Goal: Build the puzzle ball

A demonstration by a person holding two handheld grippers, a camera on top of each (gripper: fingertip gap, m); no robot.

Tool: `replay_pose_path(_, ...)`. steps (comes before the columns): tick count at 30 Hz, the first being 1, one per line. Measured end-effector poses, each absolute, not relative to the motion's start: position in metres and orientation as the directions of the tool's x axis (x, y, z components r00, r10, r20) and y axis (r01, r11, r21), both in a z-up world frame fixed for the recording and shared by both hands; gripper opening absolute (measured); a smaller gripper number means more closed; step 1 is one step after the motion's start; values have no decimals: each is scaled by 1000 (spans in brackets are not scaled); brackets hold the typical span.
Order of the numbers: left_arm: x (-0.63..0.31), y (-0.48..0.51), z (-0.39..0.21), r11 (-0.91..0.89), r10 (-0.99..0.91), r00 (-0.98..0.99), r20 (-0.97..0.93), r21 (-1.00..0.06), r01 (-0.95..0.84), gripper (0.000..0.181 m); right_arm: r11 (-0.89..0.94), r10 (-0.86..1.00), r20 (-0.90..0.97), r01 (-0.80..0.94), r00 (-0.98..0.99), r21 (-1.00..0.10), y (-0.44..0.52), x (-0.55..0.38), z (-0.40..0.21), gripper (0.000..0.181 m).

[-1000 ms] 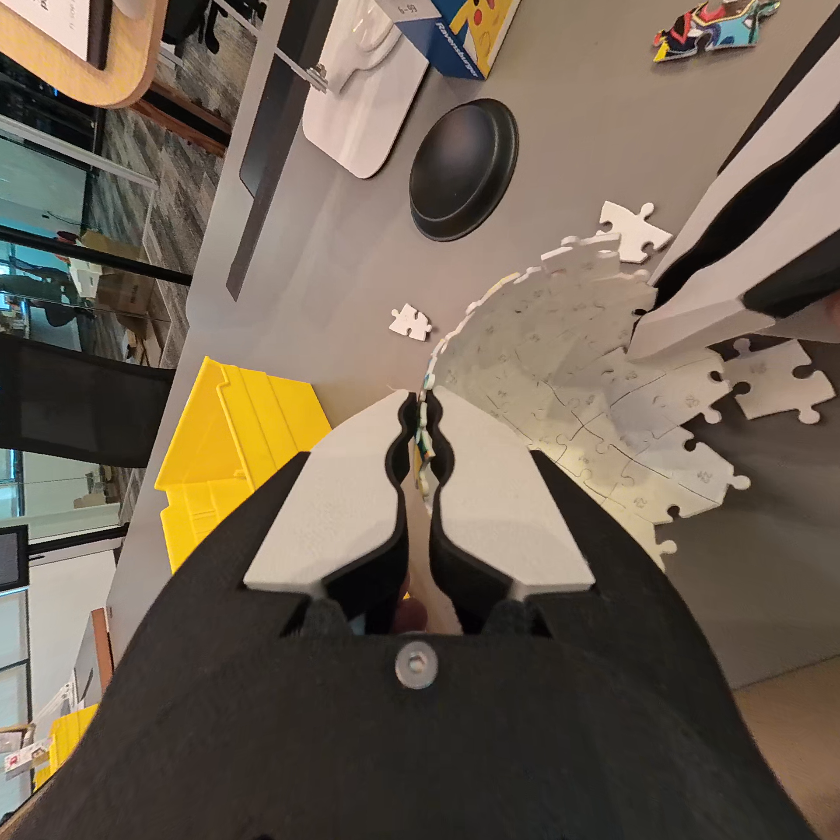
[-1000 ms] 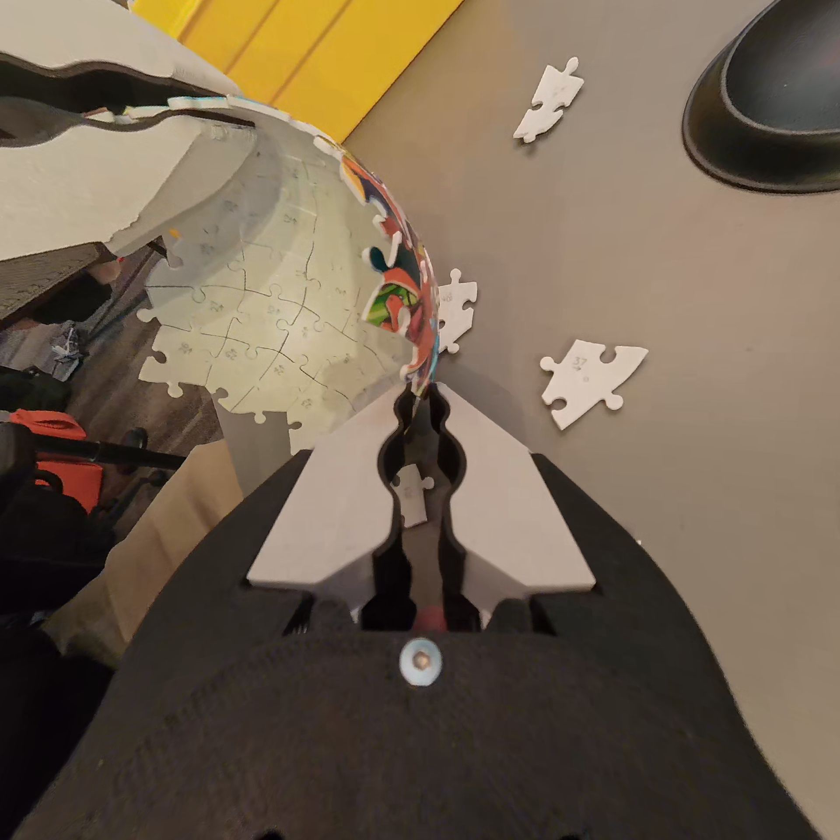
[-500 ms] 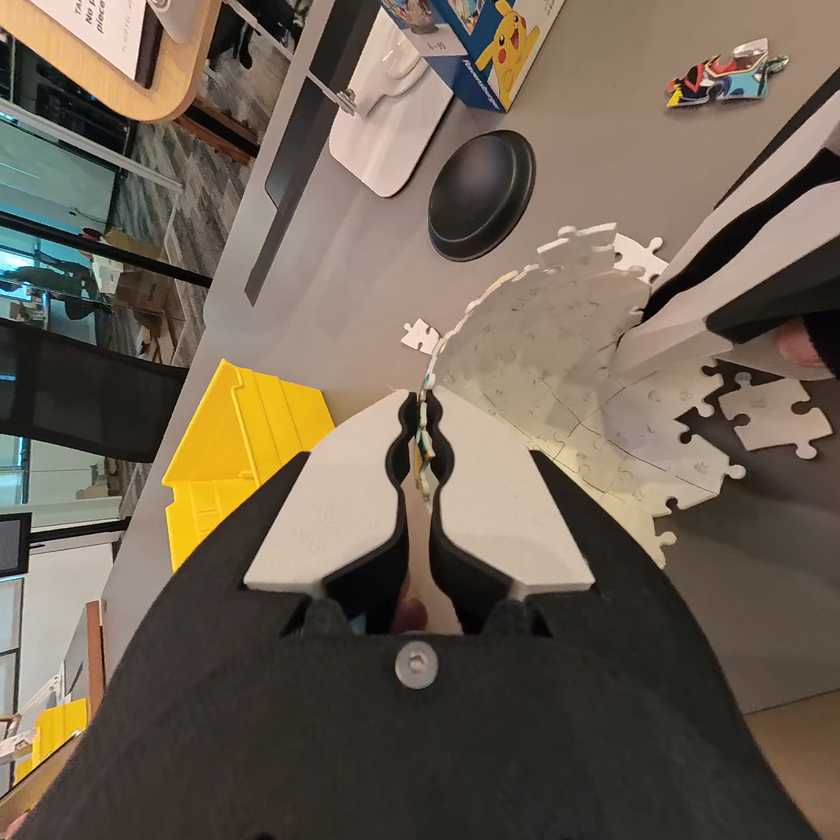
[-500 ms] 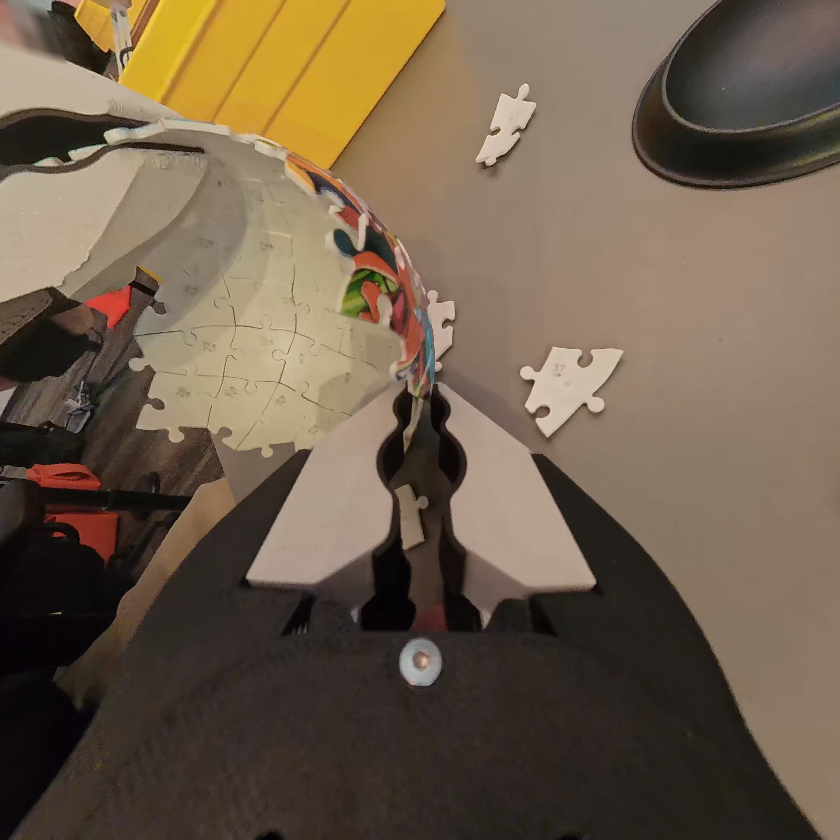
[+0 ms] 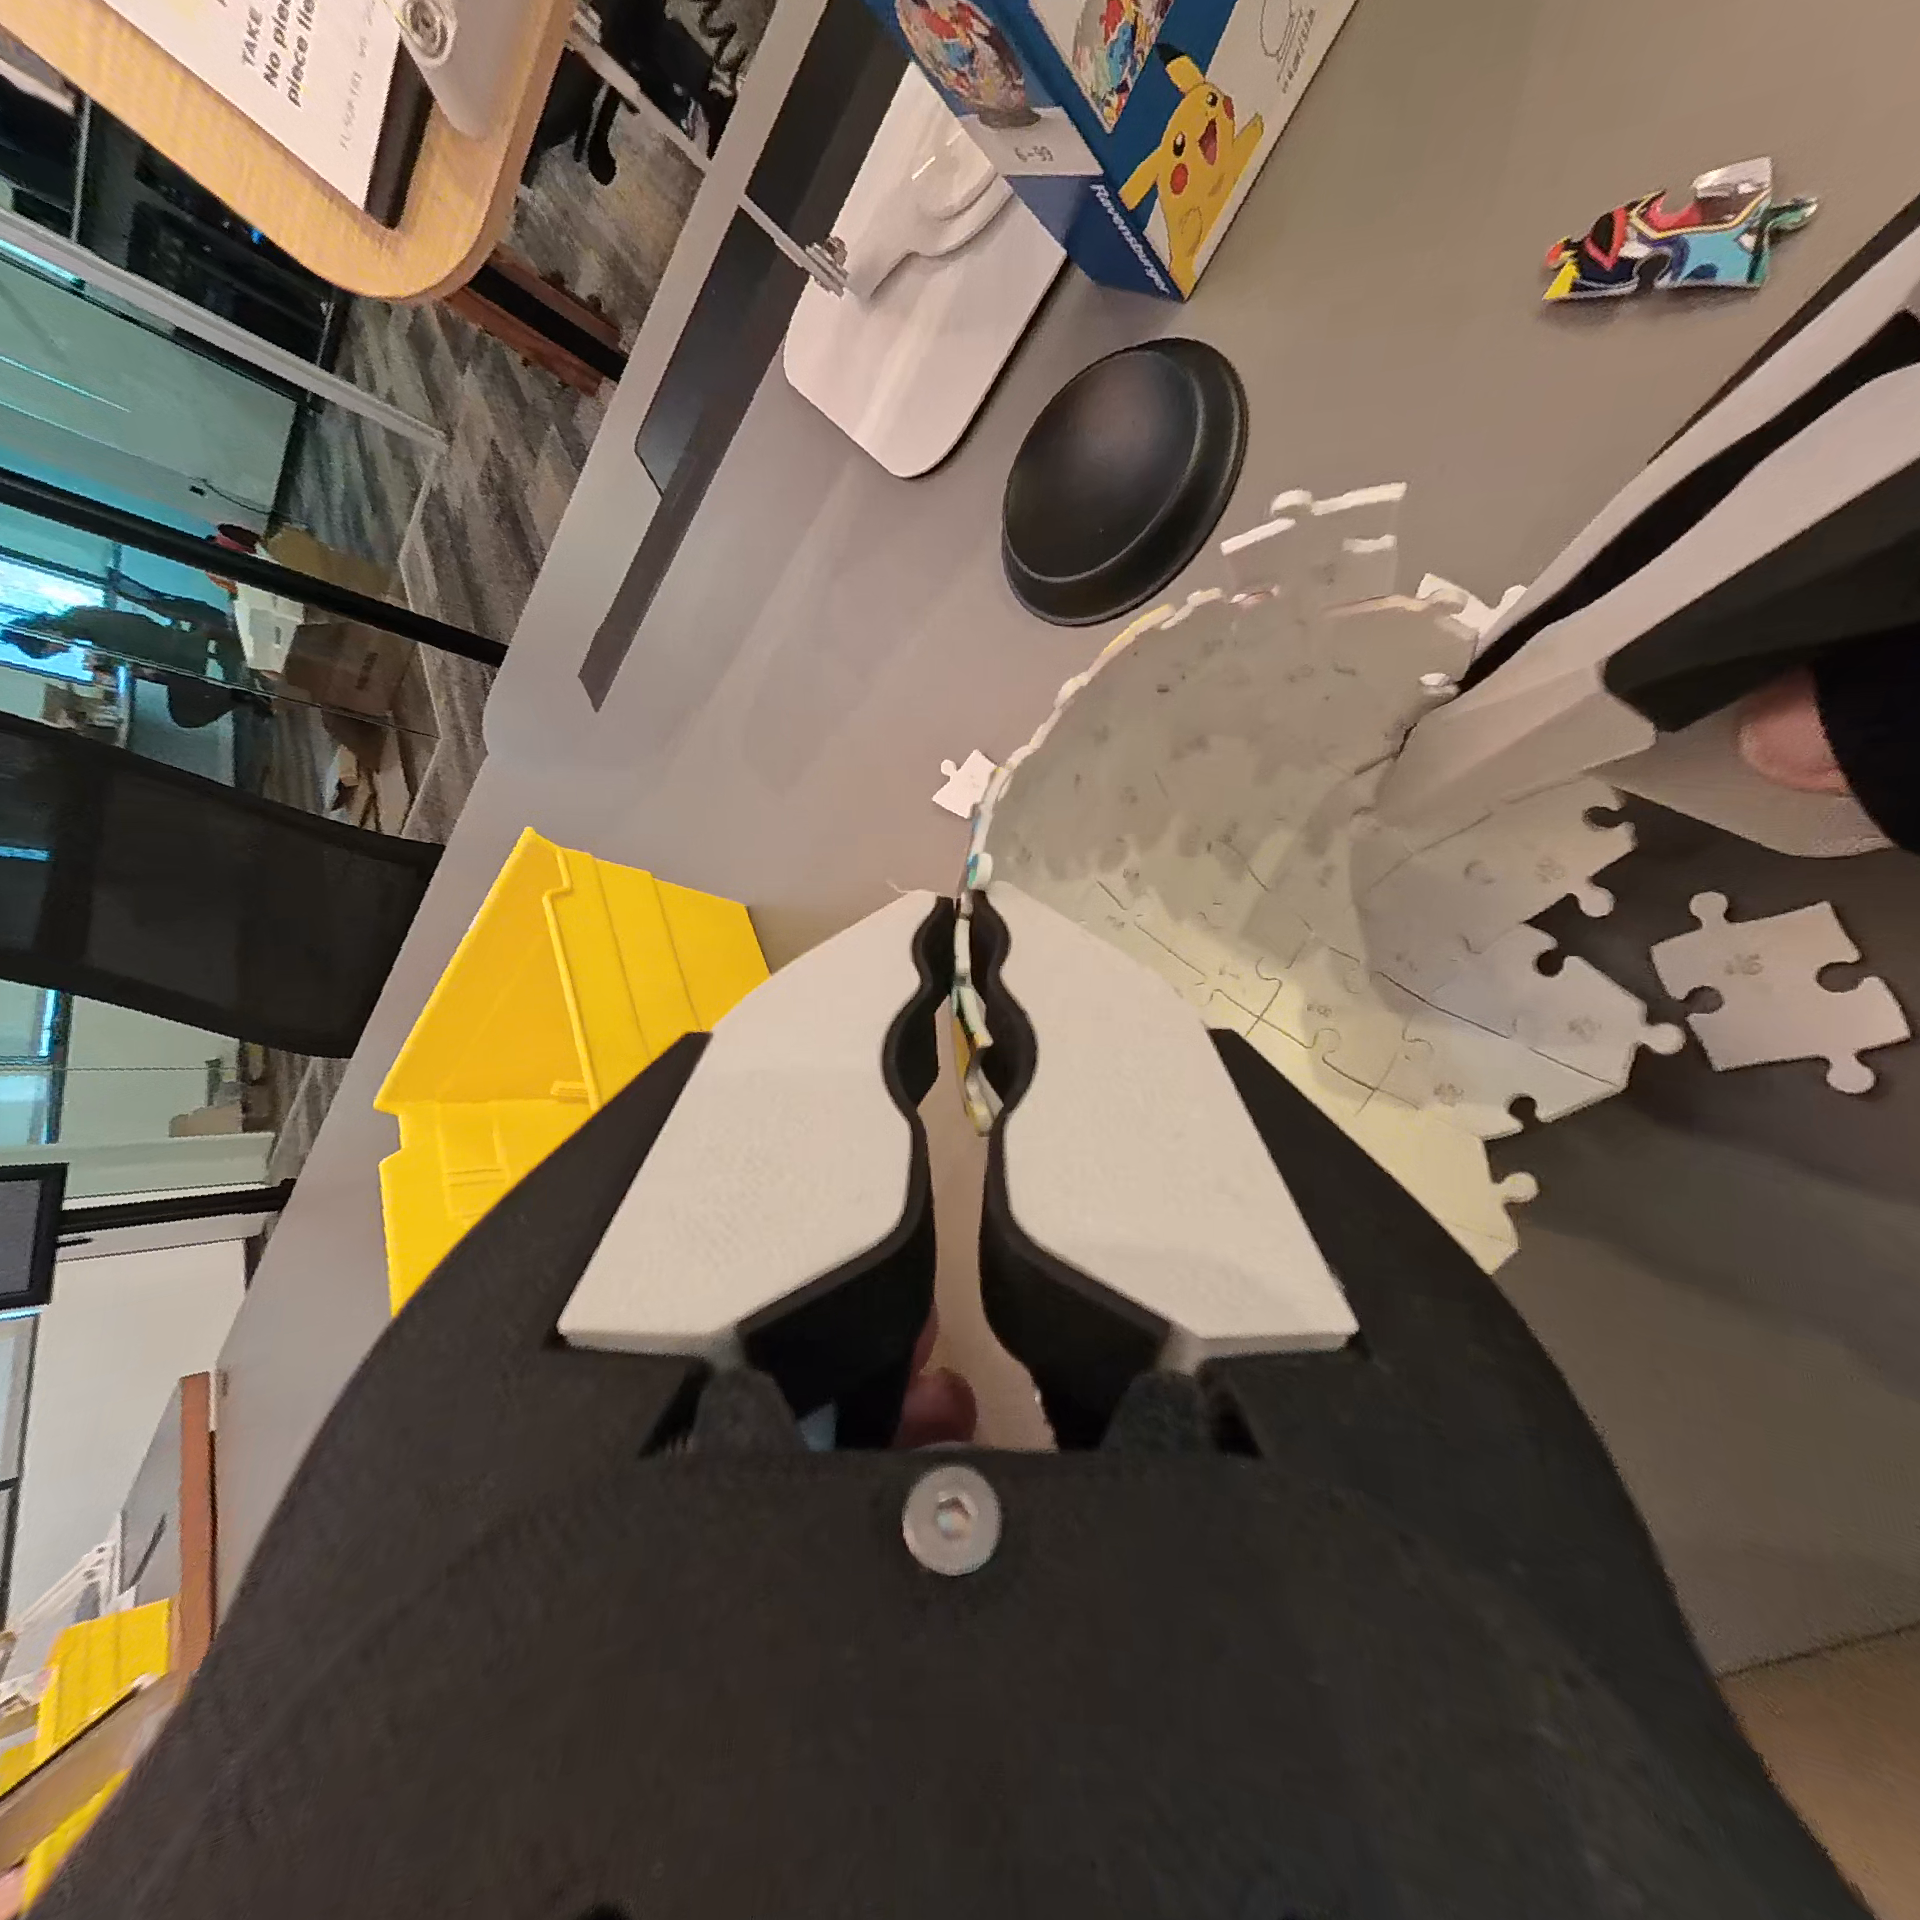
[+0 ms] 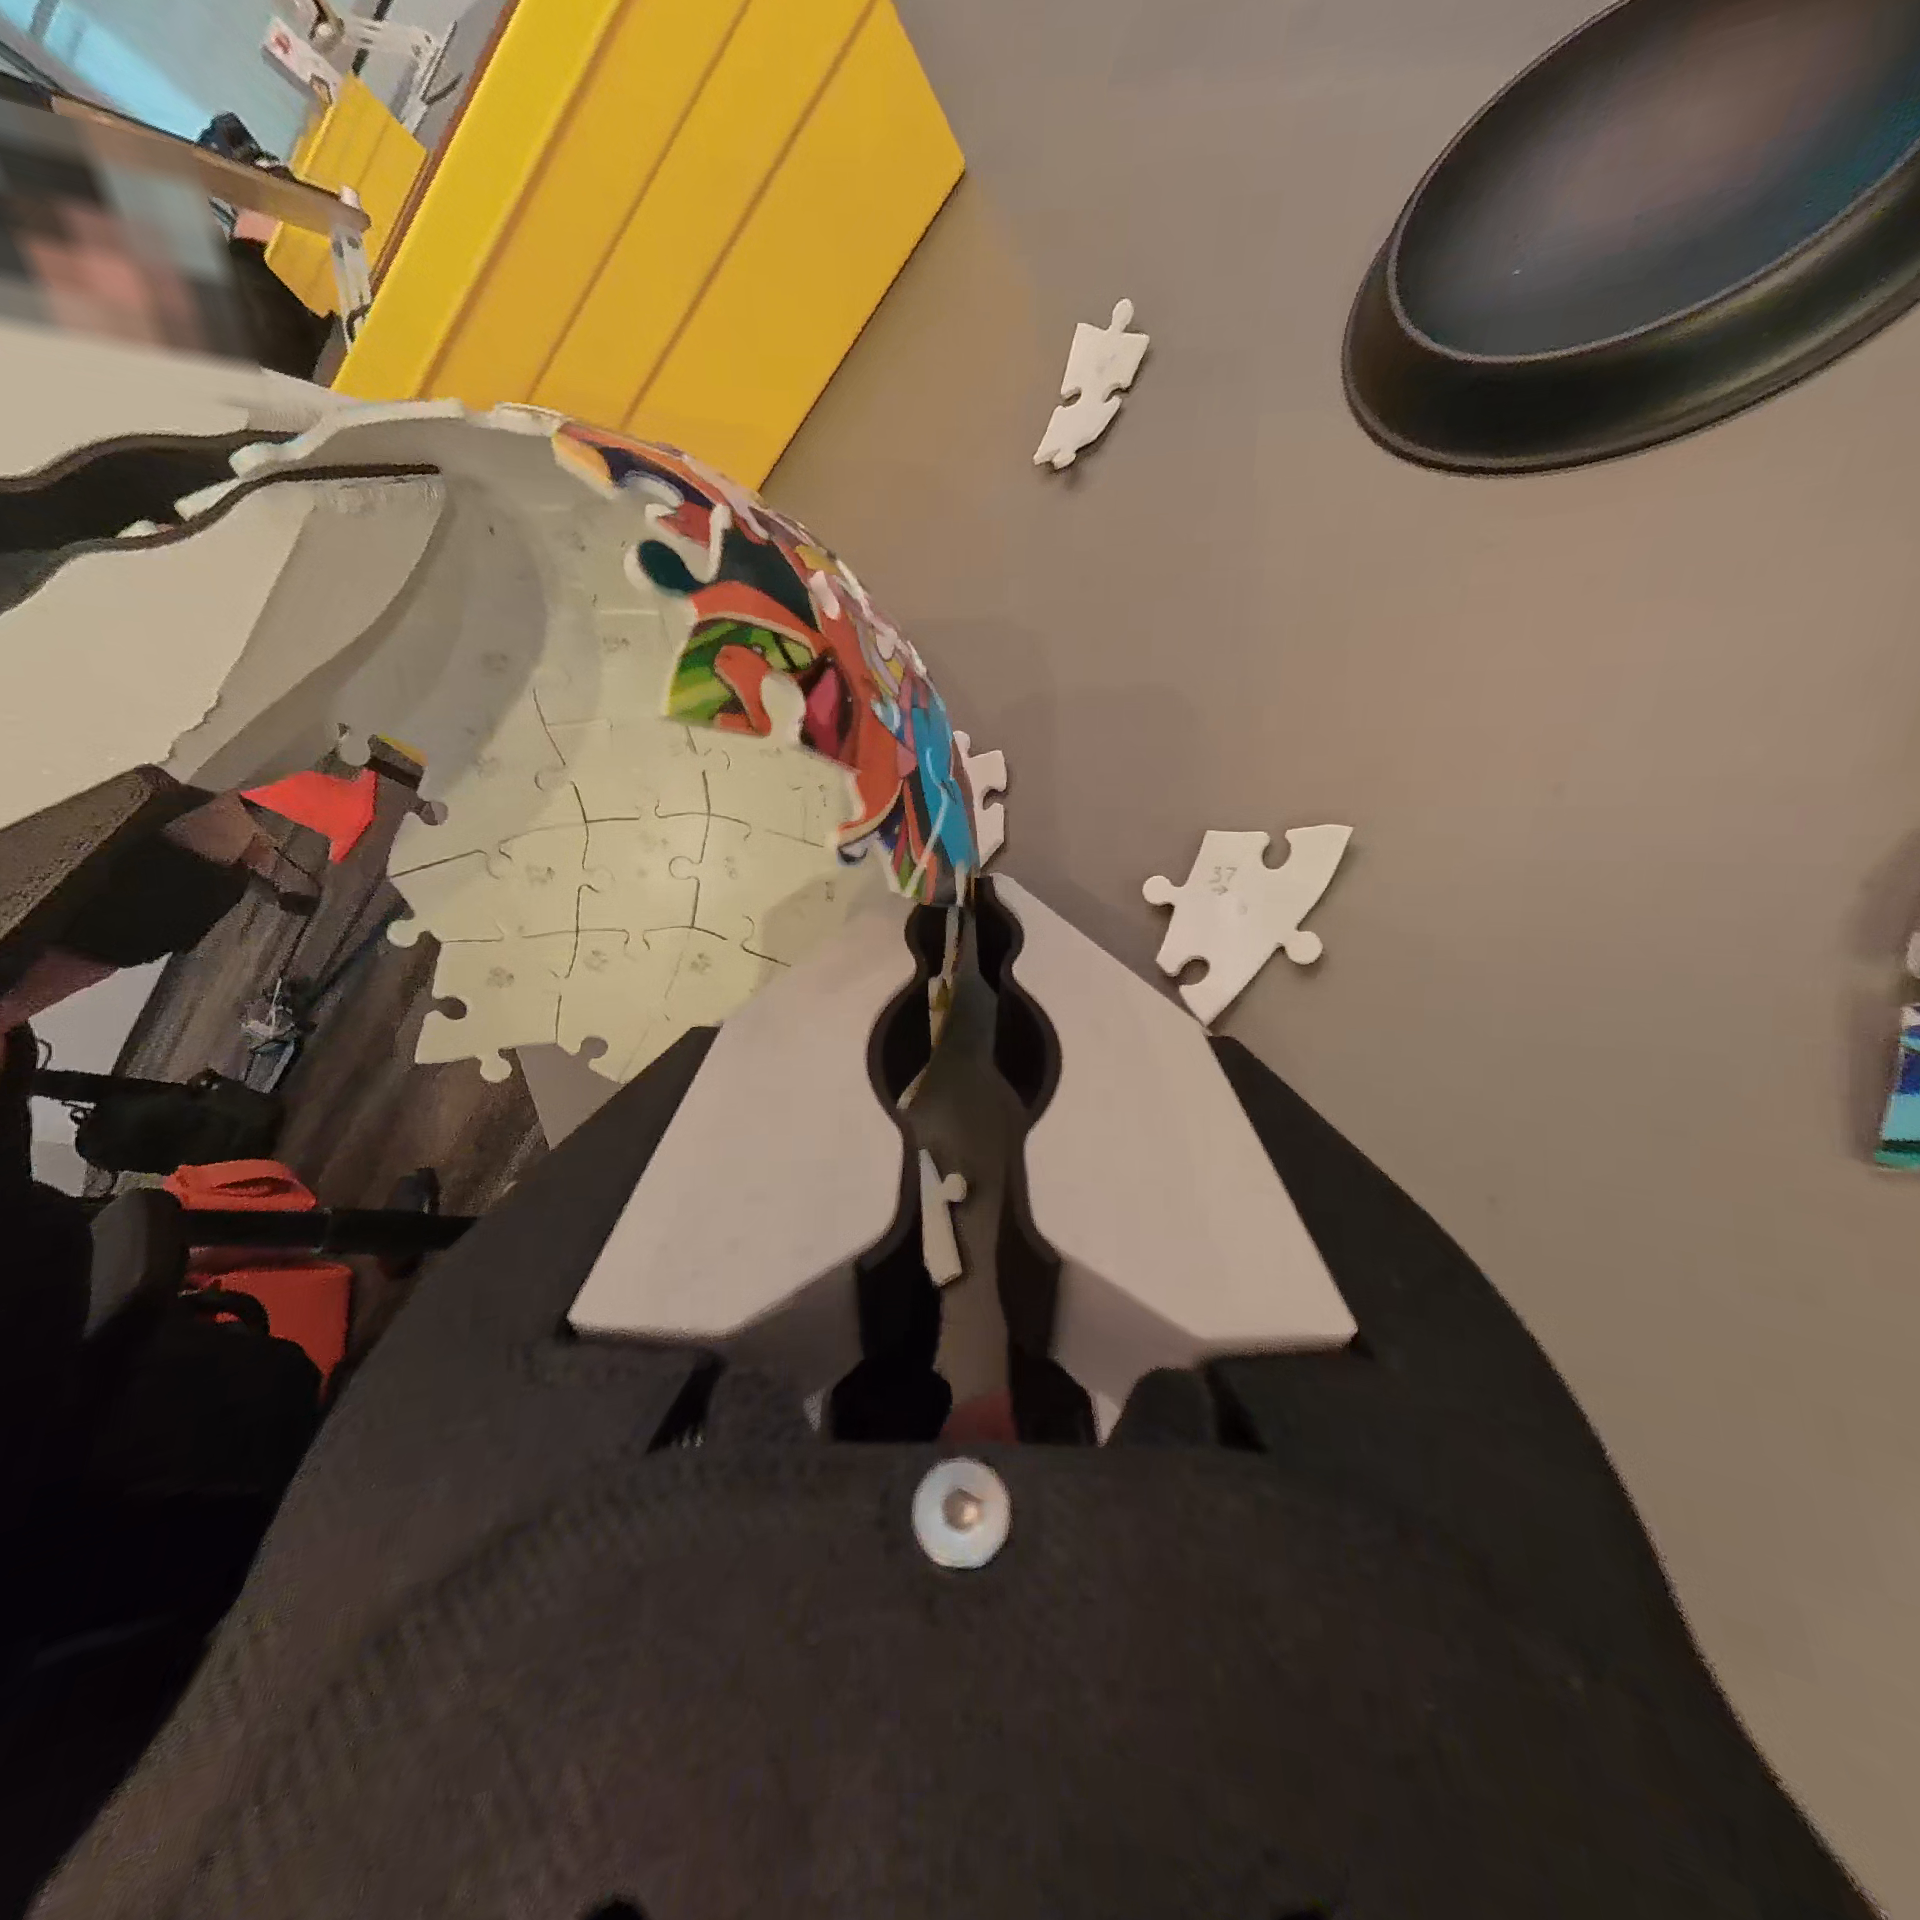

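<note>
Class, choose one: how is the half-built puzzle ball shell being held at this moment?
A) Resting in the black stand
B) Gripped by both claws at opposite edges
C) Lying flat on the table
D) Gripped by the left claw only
B: the left claw and the right claw each pinch an edge of the puzzle ball shell.

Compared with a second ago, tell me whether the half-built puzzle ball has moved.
Yes. In the left wrist view the puzzle ball has shifted toward the black dome, its rim now nearly meeting it.
</note>
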State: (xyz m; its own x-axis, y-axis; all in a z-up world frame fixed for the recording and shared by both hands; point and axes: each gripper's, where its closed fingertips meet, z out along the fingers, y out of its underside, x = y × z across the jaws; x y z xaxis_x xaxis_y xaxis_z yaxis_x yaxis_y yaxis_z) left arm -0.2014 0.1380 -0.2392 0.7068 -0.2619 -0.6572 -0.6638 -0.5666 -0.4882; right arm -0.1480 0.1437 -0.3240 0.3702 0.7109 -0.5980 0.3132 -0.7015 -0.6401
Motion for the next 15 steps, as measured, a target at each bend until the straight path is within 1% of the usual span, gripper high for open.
replay_pose_path(4,-204,138,-245,-575,-263,722,-640,-497,-650,2,-707,705,-598,309,381,-637,147,-148,-326,4)
replay_pose_path(6,-204,138,-247,-578,-261,734,-628,-507,-639,2,-714,698,-600,314,390,-626,147,-147,-328,16)
replay_pose_path(8,-205,139,-248,-582,-260,743,-617,-514,-630,2,-711,700,-596,306,394,-632,150,-147,-327,14)
replay_pose_path(9,-205,139,-249,-580,-258,746,-613,-519,-628,2,-707,704,-589,309,398,-636,151,-147,-327,6)
replay_pose_path(10,-205,139,-249,-581,-255,749,-612,-522,-624,2,-701,709,-579,311,402,-642,151,-147,-327,4)
replay_pose_path(15,-205,140,-251,-580,-251,758,-602,-533,-616,2,-686,722,-558,327,409,-650,153,-147,-328,3)
